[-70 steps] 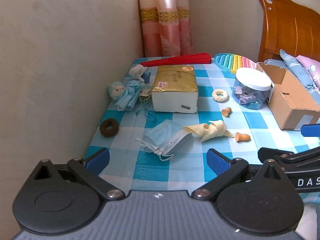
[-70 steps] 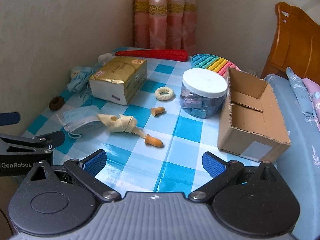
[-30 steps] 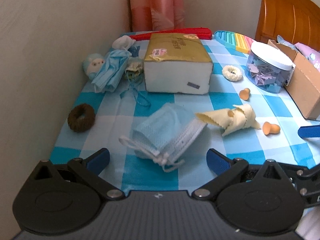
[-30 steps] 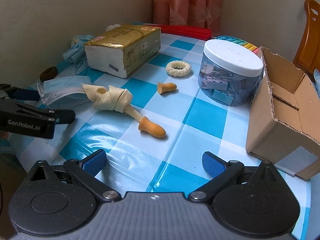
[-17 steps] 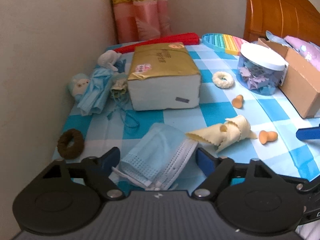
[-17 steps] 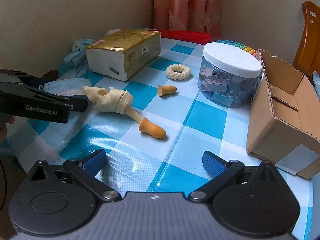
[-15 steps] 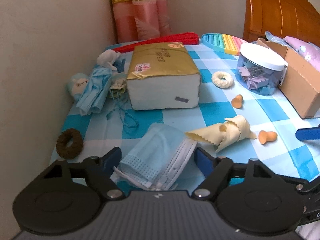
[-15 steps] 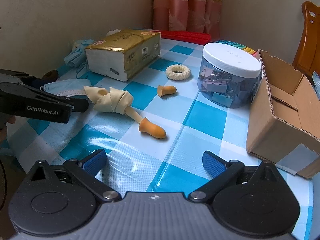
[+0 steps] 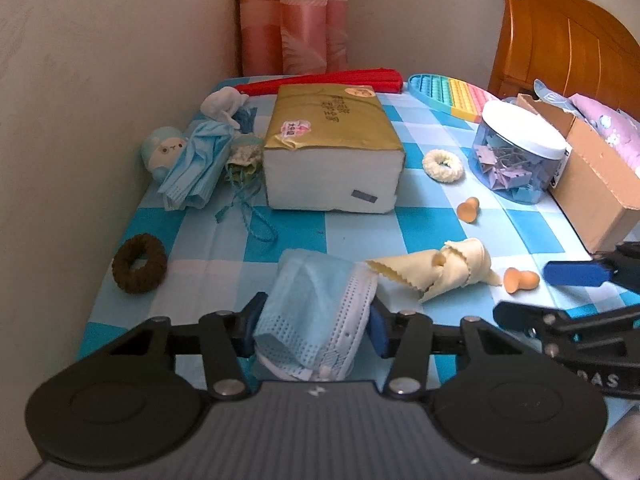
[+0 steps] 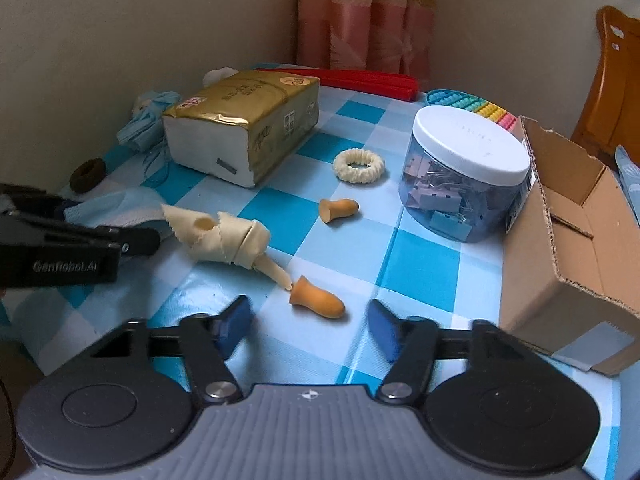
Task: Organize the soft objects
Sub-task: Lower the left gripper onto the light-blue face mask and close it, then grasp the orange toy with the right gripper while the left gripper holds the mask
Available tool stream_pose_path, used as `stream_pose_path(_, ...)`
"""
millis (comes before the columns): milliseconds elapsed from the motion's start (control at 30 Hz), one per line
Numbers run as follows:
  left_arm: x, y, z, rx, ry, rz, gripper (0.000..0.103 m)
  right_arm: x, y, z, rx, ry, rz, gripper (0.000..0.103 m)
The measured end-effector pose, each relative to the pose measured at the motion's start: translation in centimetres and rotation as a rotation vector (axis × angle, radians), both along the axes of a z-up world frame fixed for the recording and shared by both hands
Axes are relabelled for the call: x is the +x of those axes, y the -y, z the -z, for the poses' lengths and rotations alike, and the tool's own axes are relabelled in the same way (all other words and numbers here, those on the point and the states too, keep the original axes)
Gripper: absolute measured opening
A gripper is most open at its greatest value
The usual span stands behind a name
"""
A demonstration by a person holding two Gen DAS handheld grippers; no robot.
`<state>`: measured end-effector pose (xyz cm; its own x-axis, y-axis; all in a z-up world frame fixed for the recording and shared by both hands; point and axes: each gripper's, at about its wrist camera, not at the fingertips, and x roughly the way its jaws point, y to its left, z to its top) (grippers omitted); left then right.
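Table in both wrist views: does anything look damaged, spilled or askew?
Nothing spilled. The cardboard box has a ragged, torn rim. The cream cloth lies twisted in a knot, and a mask sits crumpled by the wall.

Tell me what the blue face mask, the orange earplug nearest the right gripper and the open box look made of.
Face mask: thin non-woven fabric, matte, judging by its pleats and dotted embossed edge.
Orange earplug: likely soft foam; smooth, dull, rounded bell shape.
Open box: corrugated cardboard, plain brown, with ragged torn flap edges and a tape patch.
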<state>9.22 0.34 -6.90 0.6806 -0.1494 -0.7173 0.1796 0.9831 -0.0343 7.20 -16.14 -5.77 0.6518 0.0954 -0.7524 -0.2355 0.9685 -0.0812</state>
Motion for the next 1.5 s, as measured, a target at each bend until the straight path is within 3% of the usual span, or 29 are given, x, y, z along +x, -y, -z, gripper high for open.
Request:
stream_pose_path(133,0.0,0.0,-0.1,-0.006,-0.002,0.004,0.05,0.1,-0.2,0.0,0.024,-0.001,0.02,0.053)
stream_pose_path(367,0.2,-0.1,0.0,-0.014,-0.003,0.005,0.05,1.2,-0.2,-0.1,0.05,0.004,0.038,0.047)
stream_pose_path(500,0.2,-0.2,0.0,-0.018,-0.004,0.0,0.05,1.2,-0.2,-0.1,0.024,0.012,0.037,0.034)
stream_pose_path(800,0.2,-0.6,-0.3,-0.021,-0.004,-0.005,0.041,0.4,0.5,-0.6,0.013,0.008,0.033,0.033)
stream_pose_path(1500,-2.0,-0.3,-1.3,-0.018,-0.001,-0.012,0.041,-2.6,2.6,-0.6,0.006,0.011,0.025,0.037)
